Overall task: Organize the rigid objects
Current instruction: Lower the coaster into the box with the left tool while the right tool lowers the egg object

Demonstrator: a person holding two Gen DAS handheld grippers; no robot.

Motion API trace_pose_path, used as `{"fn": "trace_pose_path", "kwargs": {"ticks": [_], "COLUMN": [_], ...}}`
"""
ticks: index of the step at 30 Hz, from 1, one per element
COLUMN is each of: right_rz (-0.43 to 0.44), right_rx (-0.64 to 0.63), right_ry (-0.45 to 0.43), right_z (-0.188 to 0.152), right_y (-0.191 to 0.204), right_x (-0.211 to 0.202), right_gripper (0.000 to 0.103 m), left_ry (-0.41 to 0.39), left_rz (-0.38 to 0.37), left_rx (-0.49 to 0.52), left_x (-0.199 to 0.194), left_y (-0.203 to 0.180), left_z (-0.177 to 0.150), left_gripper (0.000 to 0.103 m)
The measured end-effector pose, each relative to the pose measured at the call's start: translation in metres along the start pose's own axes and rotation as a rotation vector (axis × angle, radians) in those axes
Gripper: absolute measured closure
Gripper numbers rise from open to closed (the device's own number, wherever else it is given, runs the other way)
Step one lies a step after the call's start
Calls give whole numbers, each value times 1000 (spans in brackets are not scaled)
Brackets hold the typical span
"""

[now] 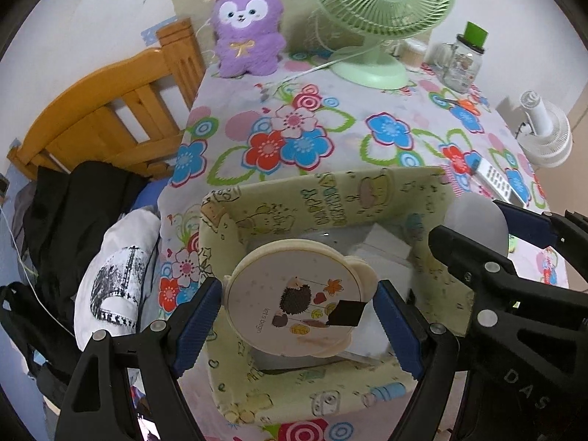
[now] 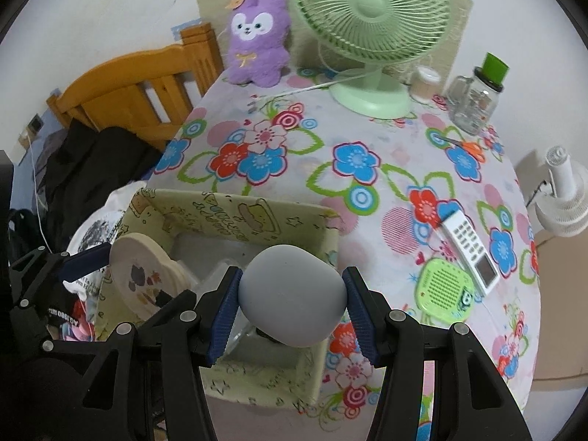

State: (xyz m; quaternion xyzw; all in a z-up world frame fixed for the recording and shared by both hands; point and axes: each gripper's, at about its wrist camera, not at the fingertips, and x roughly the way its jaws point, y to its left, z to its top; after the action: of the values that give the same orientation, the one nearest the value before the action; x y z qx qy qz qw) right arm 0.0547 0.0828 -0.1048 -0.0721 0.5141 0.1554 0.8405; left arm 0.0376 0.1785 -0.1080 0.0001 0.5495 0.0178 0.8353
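Two items are being carried at once, and both are poised over the same patterned storage box (image 1: pixel 330 198).

From the left wrist, the left gripper (image 1: pixel 297 321) is seen clamped across a round cream compact (image 1: pixel 294 297) with a hedgehog print, one blue pad on each side of its rim. The compact is held just above the box opening, over the white things already lying inside. The right gripper's black frame is glimpsed at the far right, with a grey curved shape in it.

From the right wrist, the right gripper (image 2: pixel 292 308) is seen closed on a smooth grey egg-shaped object (image 2: pixel 292 294), squeezed at its widest part. It is held above the near right part of the box, whose far wall (image 2: pixel 235 220) rises behind. The compact is spotted to the left, tilted over the box's left edge.

Beyond the box, a white remote (image 2: pixel 470 253) and a green perforated gadget (image 2: pixel 446 296) are left on the floral tablecloth (image 2: pixel 294 139).

For a clean drop, each item is best lowered well inside the walls before the jaws are eased apart, one side at a time so the two frames are not knocked together. The rounded grey piece is likely to roll, so a low release is advised.
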Motion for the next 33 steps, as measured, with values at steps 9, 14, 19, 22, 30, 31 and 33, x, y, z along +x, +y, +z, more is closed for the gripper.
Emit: {"fn": "trace_pose_path", "kwargs": {"ticks": [9,14,19,22,30,31,33], "right_rz": [24,38,43,35,53,54,61], "right_rx": [-6,22,49,43,52,52,56], "right_ry": [33,56,70,64,64,64,65], "right_z": [12,14,16,16,17,16,15], "right_y": [9,9,5,5,3,3,2], "right_x": [27,37,46,47,43,42,38], "right_gripper": [44,44,44,40,32,32,32], "left_ry": [2,16,19,22,26,27,26], "left_rz": [13,12,18,14,-8,-11,-16], "left_rx": [9,24,48,59,61,62,65], "left_x": [16,26,31,34,32,32,29], "left_y": [4,4,1,-2,-3,-4,-6], "left_z": [7,11,15,16,17,17,17], "left_gripper": [18,18,17,17,5,4,4]}}
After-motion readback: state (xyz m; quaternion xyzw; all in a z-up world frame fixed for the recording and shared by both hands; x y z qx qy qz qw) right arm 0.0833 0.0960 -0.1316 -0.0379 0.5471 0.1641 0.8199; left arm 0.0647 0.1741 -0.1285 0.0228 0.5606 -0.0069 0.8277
